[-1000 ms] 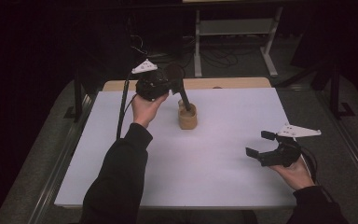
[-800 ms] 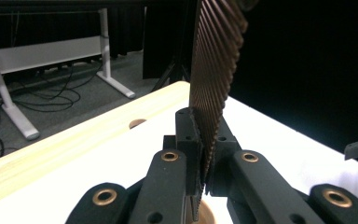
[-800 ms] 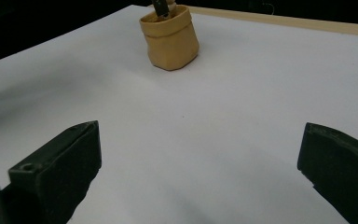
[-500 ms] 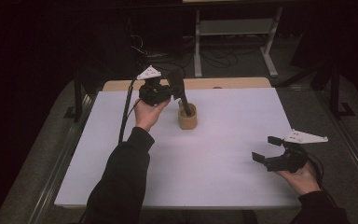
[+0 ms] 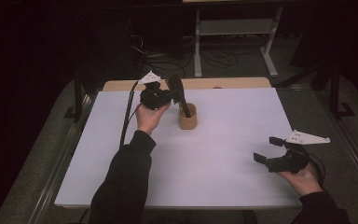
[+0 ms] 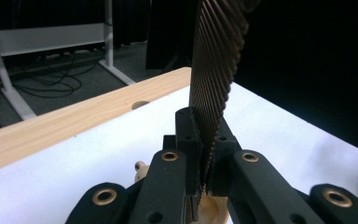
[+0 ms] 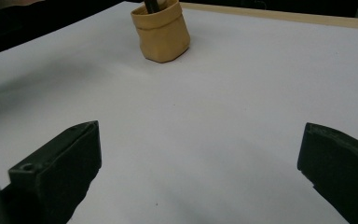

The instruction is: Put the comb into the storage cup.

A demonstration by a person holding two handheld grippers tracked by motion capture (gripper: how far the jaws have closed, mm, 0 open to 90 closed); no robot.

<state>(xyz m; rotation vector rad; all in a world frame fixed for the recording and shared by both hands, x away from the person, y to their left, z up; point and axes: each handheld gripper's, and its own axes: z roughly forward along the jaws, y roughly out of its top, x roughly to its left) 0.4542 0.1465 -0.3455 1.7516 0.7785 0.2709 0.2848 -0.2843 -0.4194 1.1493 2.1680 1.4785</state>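
— Since that dark ribbed tool (image 5: 179, 93) is already dipping into the little tan cup (image 5: 187, 117), isn't the cup the weak point?

— I'd say so. It stands toward the far side of the white surface (image 5: 223, 154), a bit left of centre, and it looks light. The tool leans in at a slant, so any sideways drag could tip the cup or skid it along

— And the grip on the tool?

— The left gripper (image 6: 208, 154) has its fingers (image 6: 189, 140) clamped on it low down, ribs squeezed between them, as the left gripper view shows. Most of the tool stands above the clamp there, so I'd guess it could pivot or slip if it catches on the cup's rim

— Is nothing steadying the cup?

— No. The right gripper (image 5: 269, 150) is well apart from it, near the surface's right front corner, fingers (image 7: 60, 163) spread wide with nothing between them. From the right gripper view the cup sits far ahead with bare white in between

— So room to move?

— Plenty to the right and front. Behind the cup is less: the white sheet ends at a strip of pale wood (image 6: 65, 126), then the drop to the floor with its cables (image 5: 168, 60). A shove that way is the one I'd watch
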